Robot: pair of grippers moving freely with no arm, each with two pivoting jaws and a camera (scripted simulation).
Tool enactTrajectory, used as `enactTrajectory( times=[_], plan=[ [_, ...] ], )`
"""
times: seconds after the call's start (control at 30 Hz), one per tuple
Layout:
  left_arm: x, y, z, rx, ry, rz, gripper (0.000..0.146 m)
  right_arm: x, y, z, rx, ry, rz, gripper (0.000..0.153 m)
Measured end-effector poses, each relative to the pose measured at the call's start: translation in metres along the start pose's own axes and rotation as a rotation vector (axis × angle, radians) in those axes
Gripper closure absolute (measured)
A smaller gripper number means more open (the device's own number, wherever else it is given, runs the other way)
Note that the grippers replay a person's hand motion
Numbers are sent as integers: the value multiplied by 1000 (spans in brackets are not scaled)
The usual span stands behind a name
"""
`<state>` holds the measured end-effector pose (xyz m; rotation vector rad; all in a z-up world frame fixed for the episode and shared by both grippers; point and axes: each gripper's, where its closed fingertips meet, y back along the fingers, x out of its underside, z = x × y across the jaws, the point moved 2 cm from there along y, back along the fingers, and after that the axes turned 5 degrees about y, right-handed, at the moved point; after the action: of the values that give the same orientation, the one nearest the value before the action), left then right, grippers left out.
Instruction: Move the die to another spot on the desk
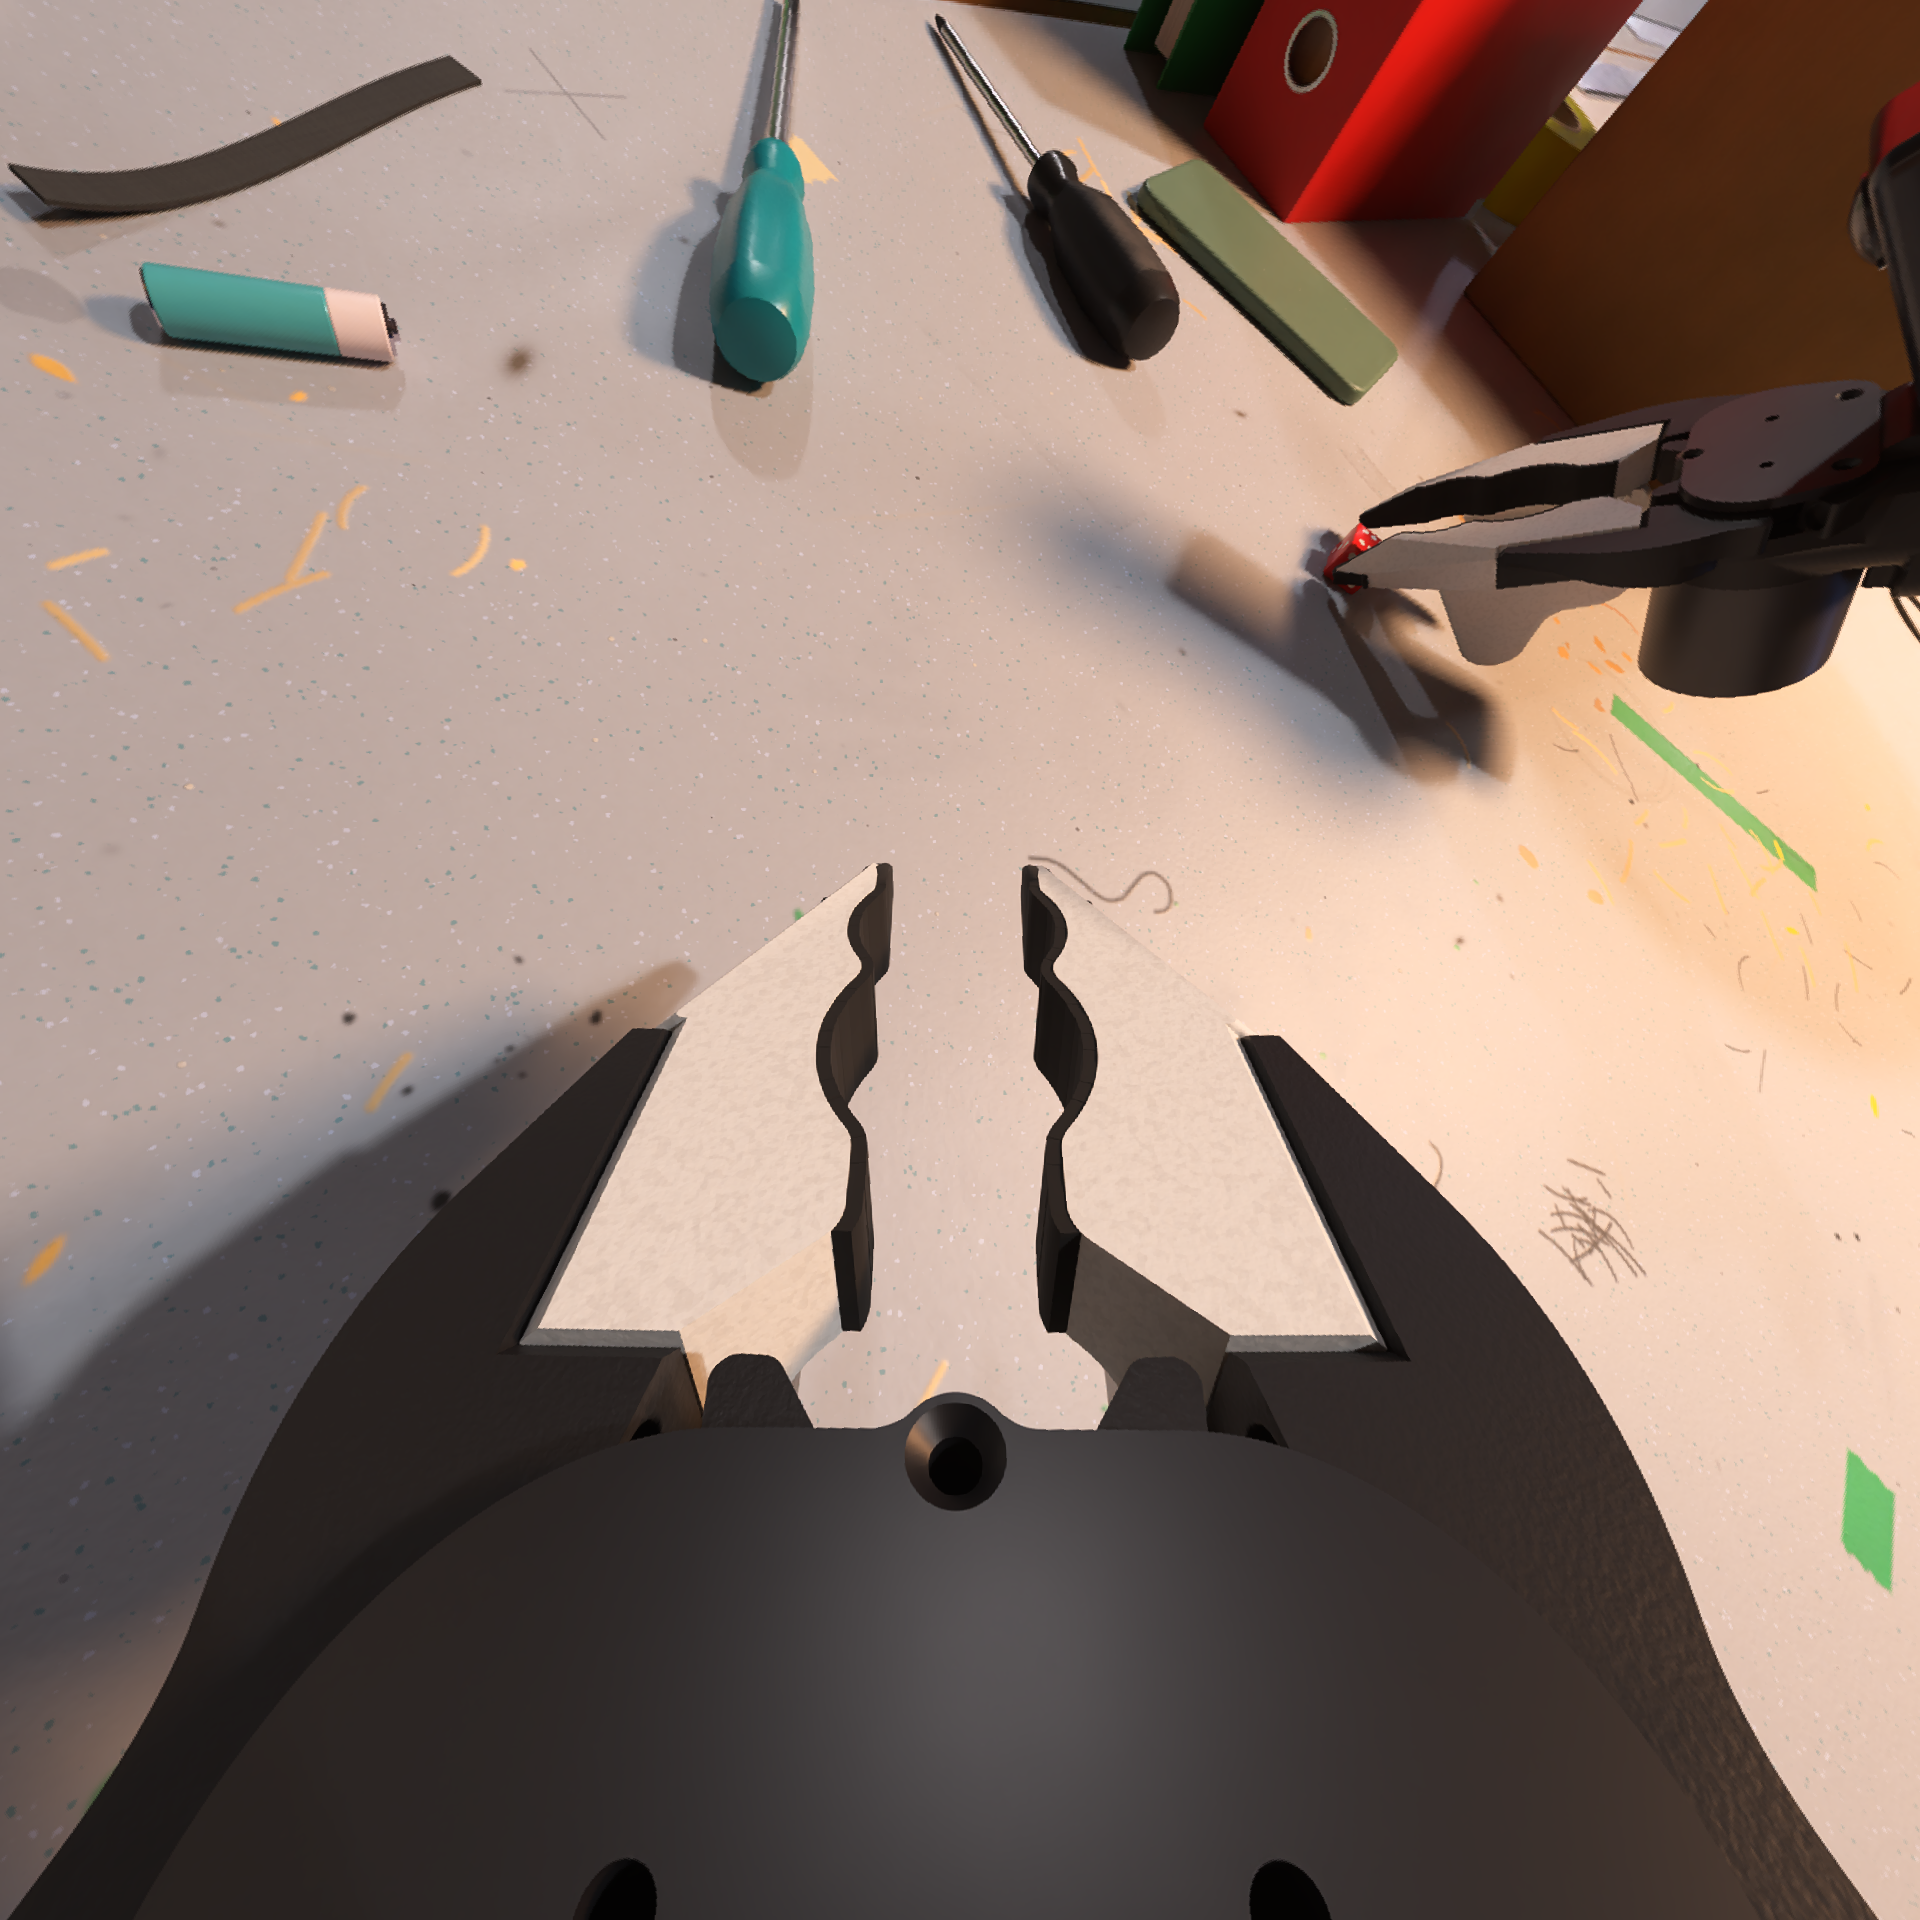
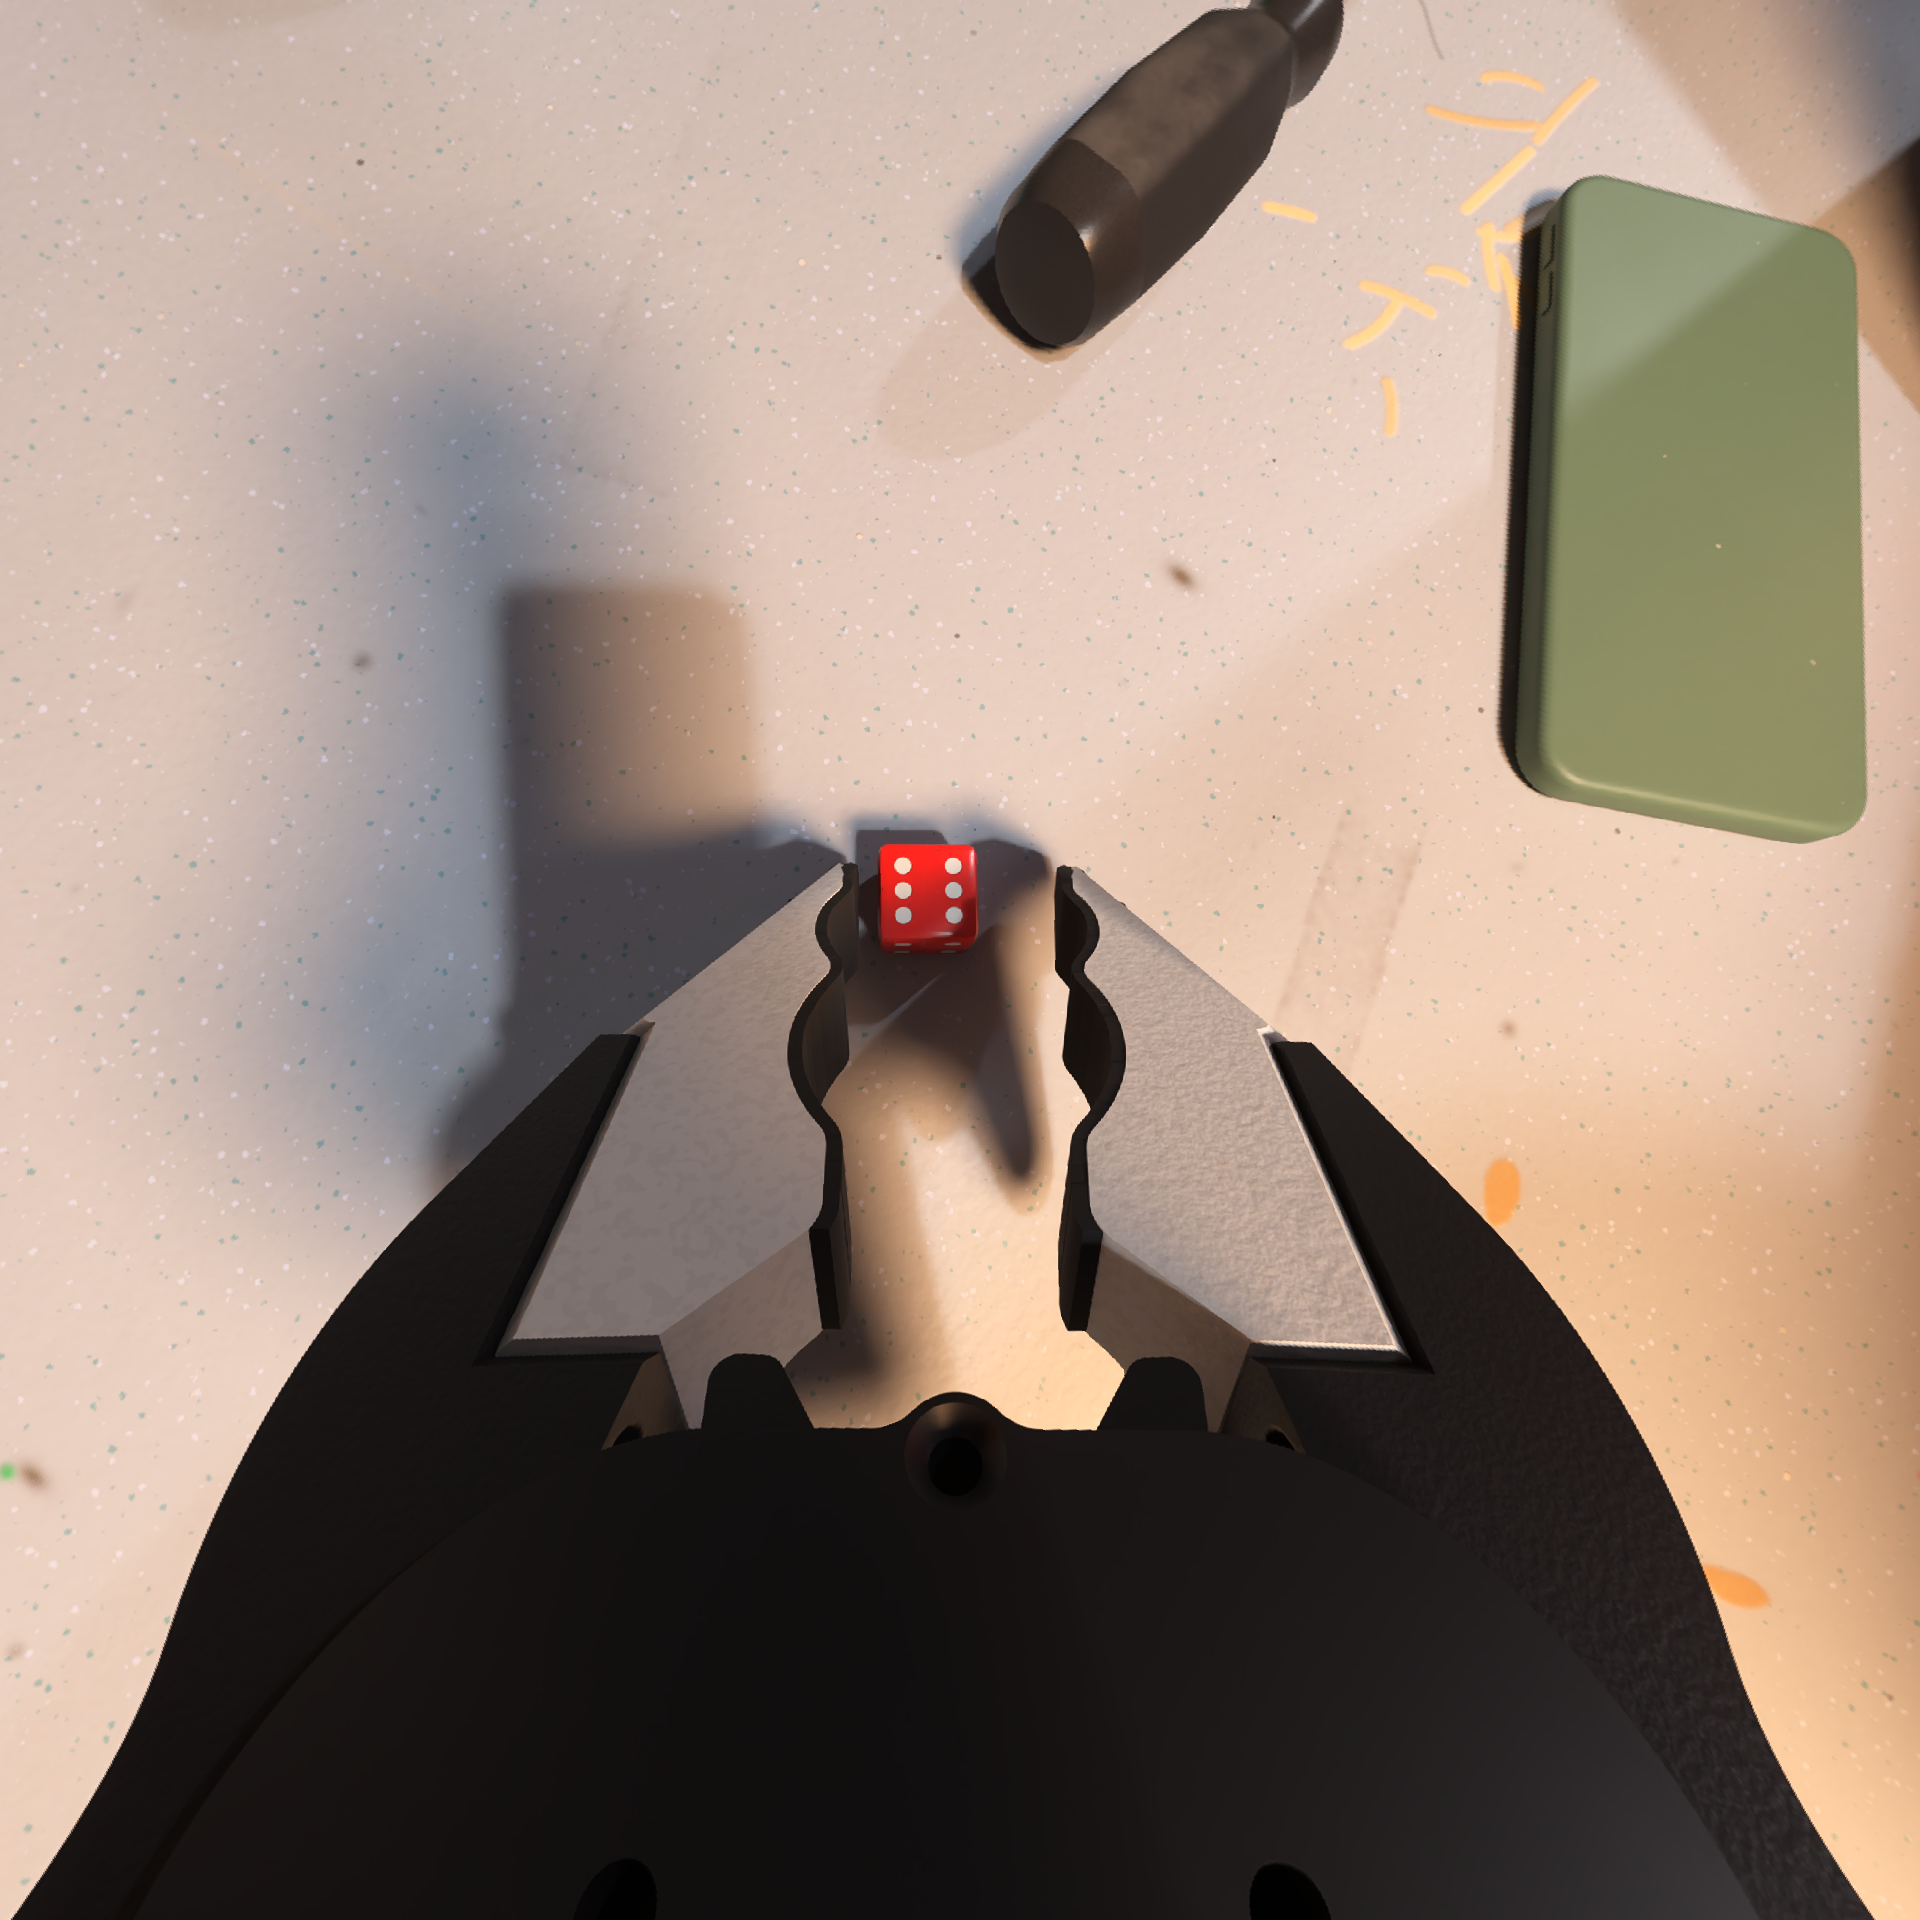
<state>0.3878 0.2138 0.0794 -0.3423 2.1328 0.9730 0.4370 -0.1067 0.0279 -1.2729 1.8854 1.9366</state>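
A small red die [image 2: 927, 896] with white pips lies on the speckled desk, its six-pip face up. My right gripper [image 2: 954, 878] is open and points down at it, with the die between its fingertips, close to the left finger and apart from the right one. In the left wrist view the die [image 1: 1349, 556] shows at the tips of that same right gripper [image 1: 1356, 545], far right. My left gripper [image 1: 956, 873] is open and empty above bare desk, well to the left of the die.
A black-handled screwdriver [image 1: 1091, 244] [image 2: 1143, 166] and a flat green case [image 1: 1262, 275] [image 2: 1688, 509] lie beyond the die. A teal screwdriver [image 1: 764, 270], a teal lighter [image 1: 265, 312] and a black strip [image 1: 239, 145] lie farther left. Red binders [image 1: 1382, 94] and a brown box [image 1: 1704, 208] stand at the back right.
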Motion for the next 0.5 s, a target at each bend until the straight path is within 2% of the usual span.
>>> enactTrajectory(
  times=[0.37,0.5],
  plan=[
    [1,-3,-1,8,1,7,121,2,-2,2,-41,-13,-9,111],
    [-1,-2,-1,7,-1,-1,122,1,1,0,-13,-1,-17,108]
  ],
)
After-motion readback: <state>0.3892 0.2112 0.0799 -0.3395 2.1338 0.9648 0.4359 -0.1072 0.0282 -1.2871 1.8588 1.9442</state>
